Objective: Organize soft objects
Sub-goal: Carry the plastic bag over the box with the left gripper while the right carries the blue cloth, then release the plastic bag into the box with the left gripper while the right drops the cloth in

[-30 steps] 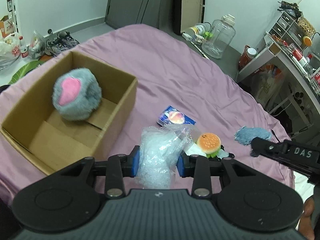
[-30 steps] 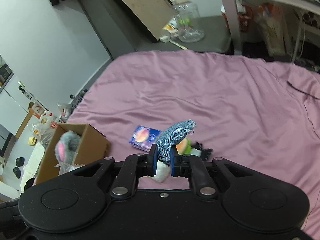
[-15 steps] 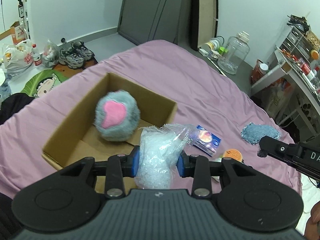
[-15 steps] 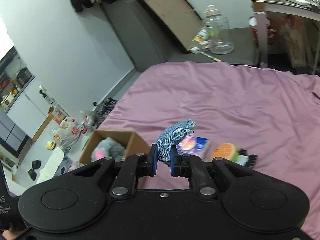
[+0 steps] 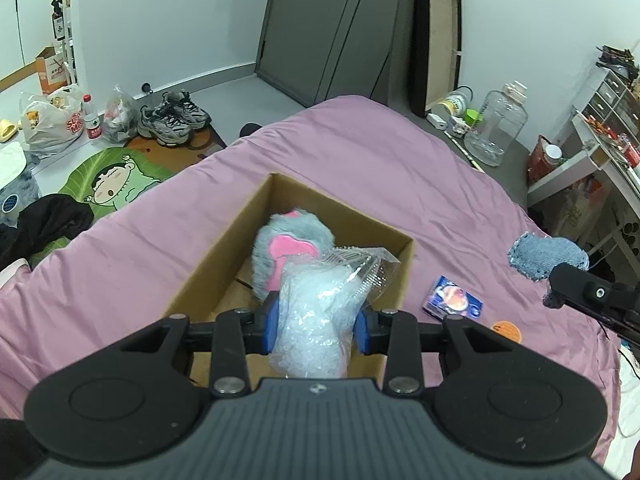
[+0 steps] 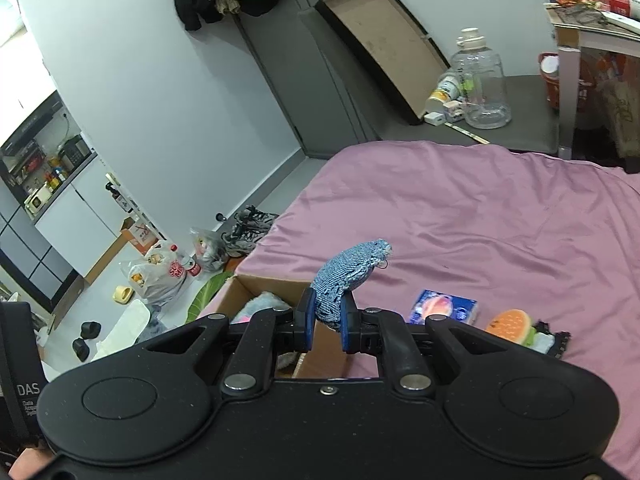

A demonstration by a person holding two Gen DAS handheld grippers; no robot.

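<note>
Lettering first: I can read "DAS" in white on the black body at the far left edge of my right wrist view, with smaller lines under it too fine to make out. A white plastic bag (image 5: 52,120) on the floor carries red print I can only partly read.

Going left to right in the left wrist view, a green cartoon mat (image 5: 116,184) lies flat on the floor beside the bed (image 5: 360,160), whose sheet is a smooth pink-purple cloth with soft creases. On the bed near its left edge sits an open cardboard box (image 5: 224,248), plain brown and rectangular. Inside it is a round grey furry plush (image 5: 288,236) with a pink patch. My left claw (image 5: 316,322) pinches a crinkly clear plastic bag of white filling (image 5: 320,312) between its blue pads, over the near end of the box. Right of the box lies a small glossy blue packet (image 5: 454,300) with a picture on it.

My right claw (image 6: 326,320) is pressed together on a frayed blue denim pouch (image 6: 348,268), held above the bed. A squashy hamburger toy (image 6: 510,326) rests on the sheet further right.
</note>
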